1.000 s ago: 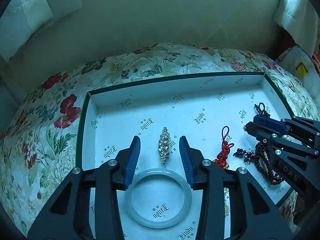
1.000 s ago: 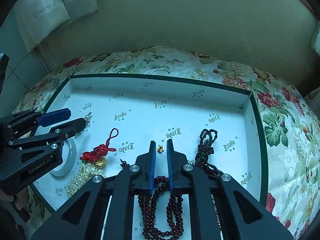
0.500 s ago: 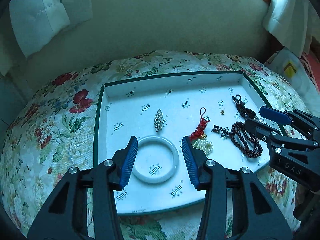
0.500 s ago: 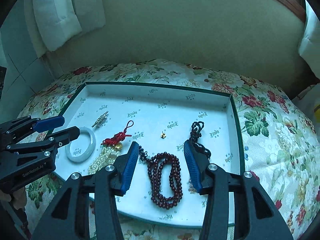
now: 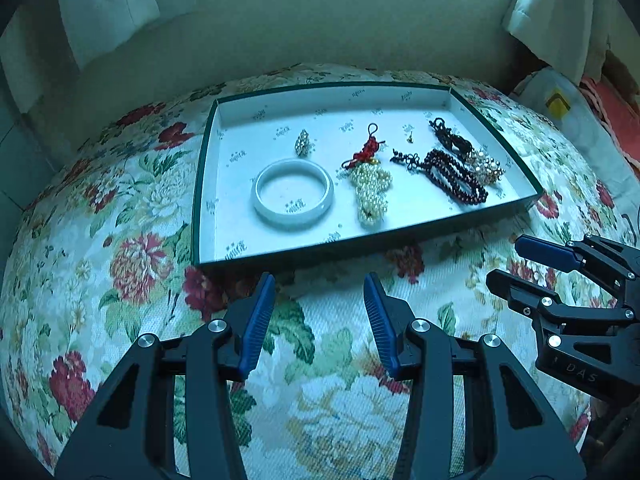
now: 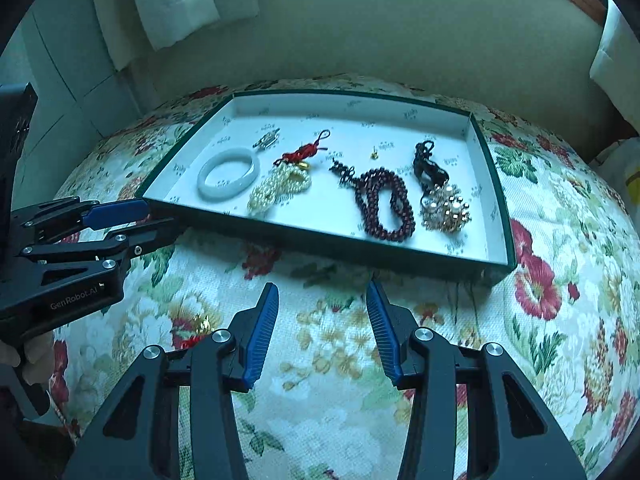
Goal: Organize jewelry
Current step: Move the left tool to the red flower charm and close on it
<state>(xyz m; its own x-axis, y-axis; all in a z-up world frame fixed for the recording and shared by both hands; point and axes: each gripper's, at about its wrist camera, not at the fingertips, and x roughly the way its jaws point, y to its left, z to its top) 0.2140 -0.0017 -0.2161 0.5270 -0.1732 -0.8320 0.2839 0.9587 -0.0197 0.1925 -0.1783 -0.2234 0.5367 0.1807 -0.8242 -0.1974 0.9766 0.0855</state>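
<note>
A shallow white tray (image 5: 224,236) with a green rim (image 6: 502,184) sits on a floral cloth. In it lie a pale jade bangle (image 5: 293,193) (image 6: 227,173), a crystal brooch (image 5: 303,142), a pearl strand with a red knot (image 5: 371,184) (image 6: 280,184), a tiny gold stud (image 6: 374,154), a dark red bead string (image 5: 452,178) (image 6: 382,204), a black cord (image 6: 428,164) and a gold pearl cluster (image 6: 446,208). My left gripper (image 5: 319,284) (image 6: 160,214) is open and empty in front of the tray. My right gripper (image 6: 322,294) (image 5: 502,260) is open and empty too.
The floral cloth (image 5: 132,256) covers a rounded surface that falls away at the sides. A pale wall and white curtains (image 6: 172,4) stand behind. A white bag with a yellow mark (image 5: 558,104) lies at the far right.
Both grippers have pulled back out of the tray to the cloth in front of it. The right gripper opened, leaving the dark red beads in the tray.
</note>
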